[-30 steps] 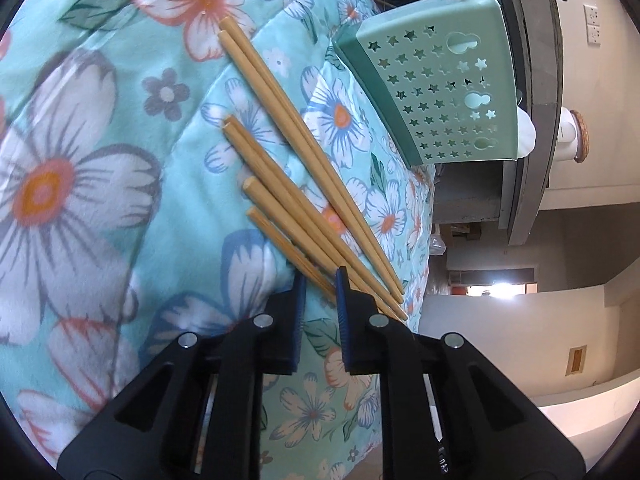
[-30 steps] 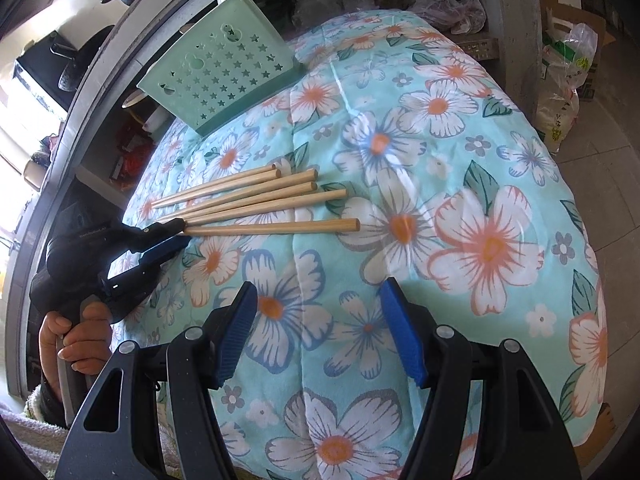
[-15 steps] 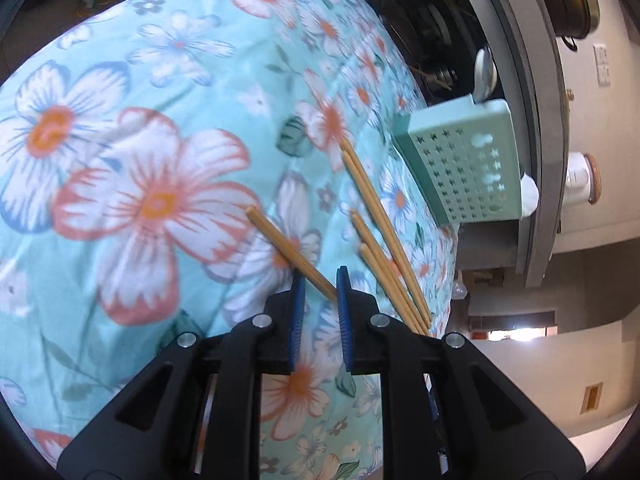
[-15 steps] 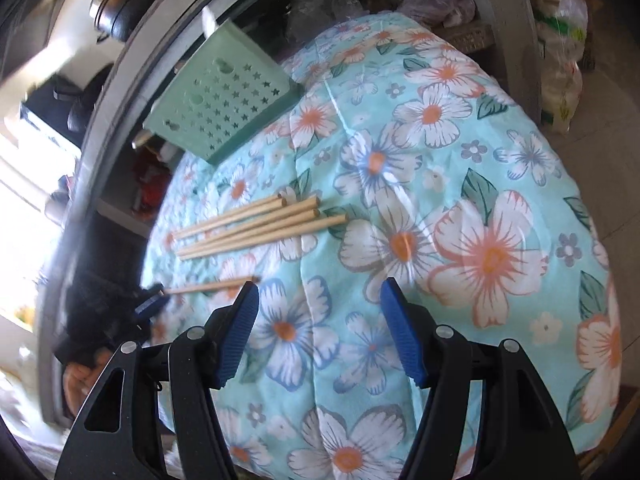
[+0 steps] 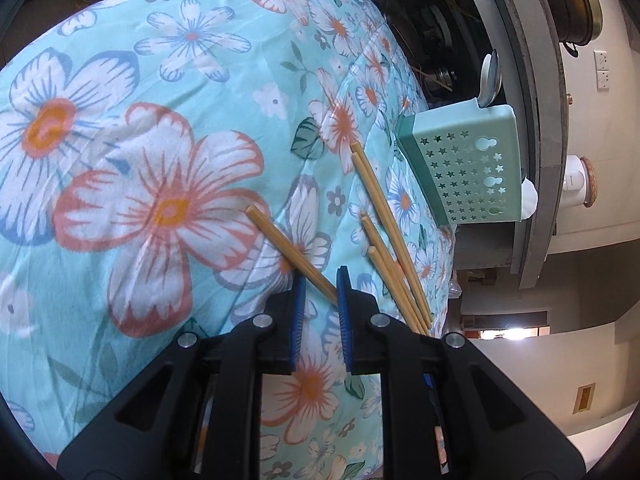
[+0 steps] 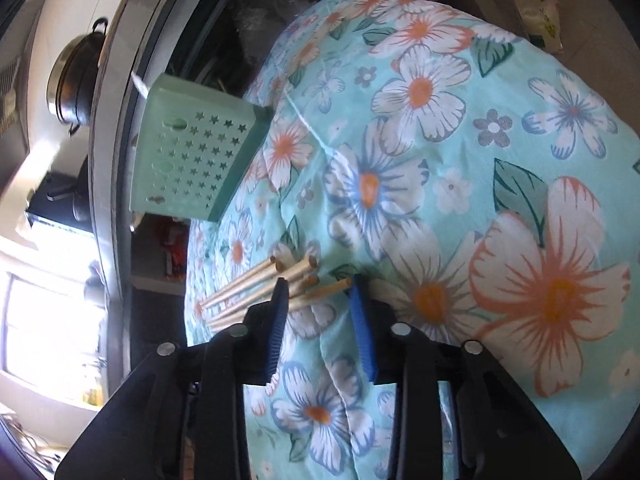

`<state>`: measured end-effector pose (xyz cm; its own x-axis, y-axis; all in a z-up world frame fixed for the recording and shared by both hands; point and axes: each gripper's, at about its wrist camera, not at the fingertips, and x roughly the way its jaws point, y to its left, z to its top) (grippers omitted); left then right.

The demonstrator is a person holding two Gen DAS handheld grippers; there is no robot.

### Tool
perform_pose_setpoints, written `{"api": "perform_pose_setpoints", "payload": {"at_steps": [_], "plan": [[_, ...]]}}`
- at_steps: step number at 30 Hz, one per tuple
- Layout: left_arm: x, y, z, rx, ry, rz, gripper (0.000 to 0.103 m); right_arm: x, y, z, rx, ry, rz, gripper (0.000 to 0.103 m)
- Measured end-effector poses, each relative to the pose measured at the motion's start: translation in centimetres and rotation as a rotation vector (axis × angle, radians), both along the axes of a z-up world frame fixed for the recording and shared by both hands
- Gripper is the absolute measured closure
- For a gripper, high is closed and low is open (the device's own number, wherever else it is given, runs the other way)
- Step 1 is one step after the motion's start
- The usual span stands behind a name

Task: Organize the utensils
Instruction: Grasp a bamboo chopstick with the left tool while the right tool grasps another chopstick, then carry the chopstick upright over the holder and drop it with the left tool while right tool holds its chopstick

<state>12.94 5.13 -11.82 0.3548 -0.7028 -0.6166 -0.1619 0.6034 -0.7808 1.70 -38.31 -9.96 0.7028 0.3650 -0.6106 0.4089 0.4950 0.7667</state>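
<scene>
The left gripper (image 5: 321, 292) pinches one slim pale wooden chopstick (image 5: 288, 252) near its lower end, so the long free length could swing or slip out of the narrow blue pads (image 5: 299, 316) on the way to the mint-green plastic utensil holder with star cut-outs (image 5: 468, 172), or catch on the soft flower-printed turquoise quilt (image 5: 140, 168); its fingers are nearly closed, clamped on that stick, which juts up and away from the holder; the remaining wooden chopsticks (image 5: 390, 240) lie loose on the quilt between the held stick and the holder; the right gripper (image 6: 318, 300) stands partly spread over their near ends (image 6: 304, 276), below the holder; closing there risks grabbing several sticks at once or scattering them; whether its pads touch any stick I cannot tell, but it grasps nothing
</scene>
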Motion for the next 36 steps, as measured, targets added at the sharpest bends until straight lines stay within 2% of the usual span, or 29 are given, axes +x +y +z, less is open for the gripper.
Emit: {"api": "perform_pose_setpoints", "payload": {"at_steps": [4, 10, 21, 26, 31, 36], "plan": [[0.1, 0.1, -0.1, -0.005, 0.004, -0.002, 0.088, -0.3, -0.5, -0.6, 0.056, -0.021, -0.038, 0.085], [0.1, 0.1, -0.1, -0.007, 0.008, 0.0, 0.088, -1.5, -0.7, 0.3, 0.075, -0.079, -0.058, 0.089], [0.7, 0.5, -0.7, -0.052, 0.107, 0.082, 0.089, -4.6, -3.8, 6.1, 0.021, -0.273, -0.125, 0.096], [0.7, 0.6, -0.9, -0.069, 0.14, 0.128, 0.09, -5.2, -4.0, 7.4, -0.008, -0.302, -0.124, 0.097], [0.4, 0.5, -0.5, -0.061, 0.128, 0.143, 0.092, -5.2, -3.6, 7.4, -0.01, -0.309, -0.118, 0.097], [0.0, 0.6, 0.4, -0.021, 0.062, 0.134, 0.092, -5.2, -3.7, 7.3, -0.006, -0.314, -0.119, 0.097]]}}
